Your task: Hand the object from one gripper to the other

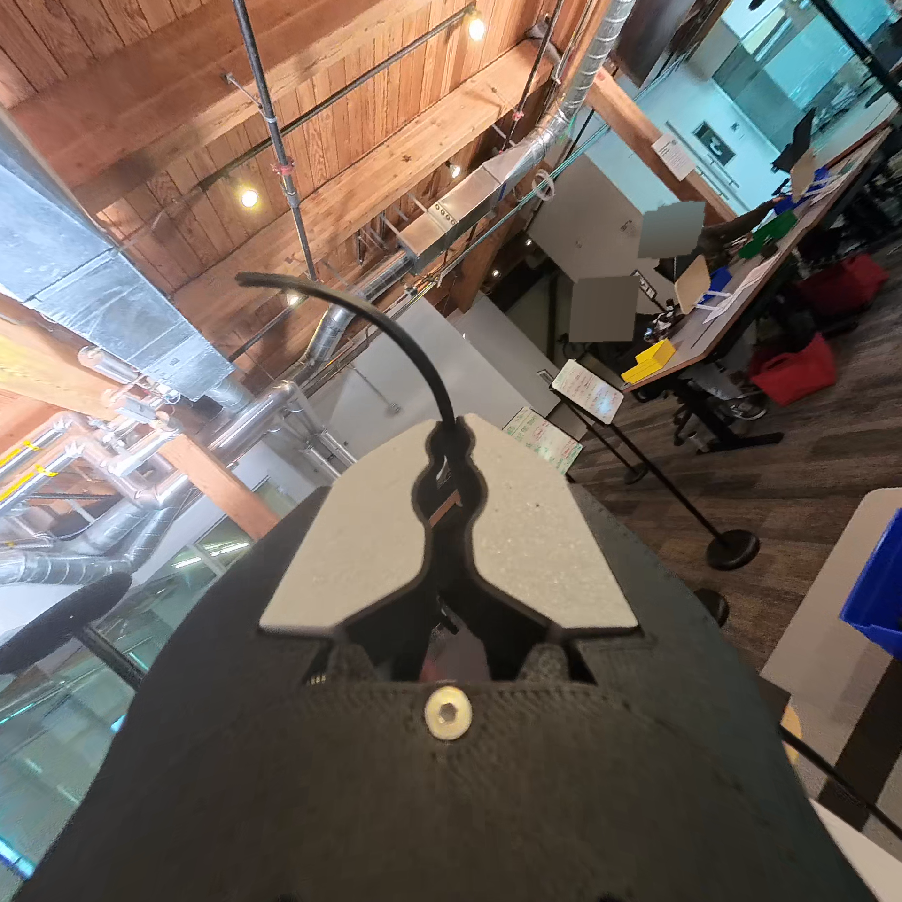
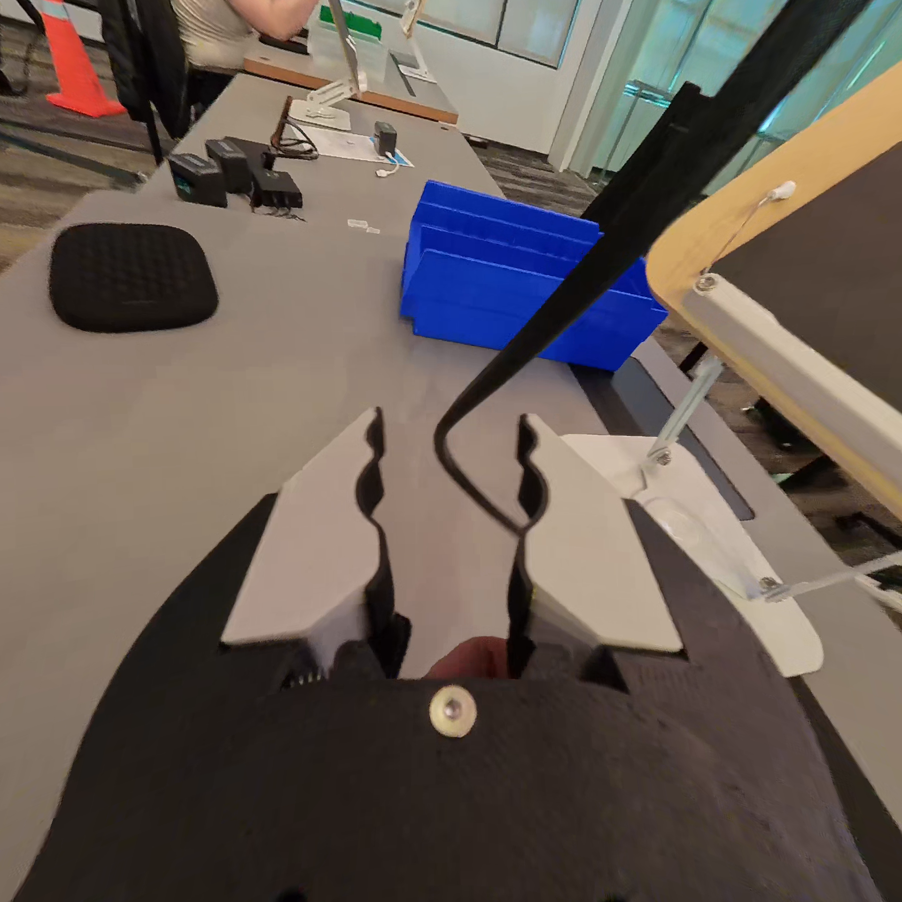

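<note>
Beneath wooden ceiling (image 1: 146, 97), left claw (image 1: 451, 429) pinches black cable tie (image 1: 390, 332); right claw (image 2: 449, 420) gapes.

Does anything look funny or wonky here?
Yes. The thin black plastic strip pinched in the shut left gripper curves sideways instead of standing straight. In the right wrist view, the strip kinks sharply between the open right gripper fingers, snagged against one finger, not gripped.

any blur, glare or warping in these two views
Left wrist view: ceiling lamps flare, beams bow from the wide lens, right edge smeared; the cable tie is sharp. Right wrist view: soft motion blur on the gripper and blue bin; even light, no glare.
</note>
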Motion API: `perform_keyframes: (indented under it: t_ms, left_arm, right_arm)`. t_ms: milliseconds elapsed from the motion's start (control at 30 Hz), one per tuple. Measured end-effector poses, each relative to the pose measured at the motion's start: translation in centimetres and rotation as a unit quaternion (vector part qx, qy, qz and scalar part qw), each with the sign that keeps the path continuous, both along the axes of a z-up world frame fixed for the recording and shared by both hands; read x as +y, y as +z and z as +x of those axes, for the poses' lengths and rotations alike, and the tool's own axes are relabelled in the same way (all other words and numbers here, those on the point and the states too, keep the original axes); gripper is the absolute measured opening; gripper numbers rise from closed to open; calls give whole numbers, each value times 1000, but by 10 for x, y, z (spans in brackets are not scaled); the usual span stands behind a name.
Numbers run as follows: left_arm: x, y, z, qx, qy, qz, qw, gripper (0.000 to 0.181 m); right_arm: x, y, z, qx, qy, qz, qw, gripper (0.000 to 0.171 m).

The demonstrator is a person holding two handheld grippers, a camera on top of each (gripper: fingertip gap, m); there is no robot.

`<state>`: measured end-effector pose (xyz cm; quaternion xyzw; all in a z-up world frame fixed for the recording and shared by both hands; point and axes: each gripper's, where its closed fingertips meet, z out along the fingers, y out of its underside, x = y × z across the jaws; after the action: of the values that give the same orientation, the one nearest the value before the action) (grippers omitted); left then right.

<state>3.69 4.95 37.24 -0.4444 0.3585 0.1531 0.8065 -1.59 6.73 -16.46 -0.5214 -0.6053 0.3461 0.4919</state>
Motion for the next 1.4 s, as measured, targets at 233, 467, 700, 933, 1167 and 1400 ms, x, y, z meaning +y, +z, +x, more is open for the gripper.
perform_keyframes:
  t_ms: [233, 467, 700, 933, 1167, 1400]
  left_arm:
    - [-5, -13, -8, -3, -4, -22, 1000, 3]
    - [8, -89, -61, -9, 10, -144, 990, 4]
    - [32, -216, -101, -61, -21, -303, 951, 4]
    - [30, -340, -87, -114, -147, -448, 875, 4]
    - [31, -432, -73, -82, -130, -476, 866, 4]
    - [23, -460, -48, -47, -144, -412, 899, 4]
  right_arm:
    - [27, -5, 20, -23, -5, 31, 999, 0]
    - [57, 24, 46, -67, -75, 331, 938, 0]
    - [36, 77, 48, -25, -125, 610, 782, 0]
    - [-17, 97, 32, 40, -114, 704, 700, 0]
    - [-43, 90, 20, 81, -61, 617, 780, 0]
    - [-42, 106, 22, 187, 9, 198, 962, 0]
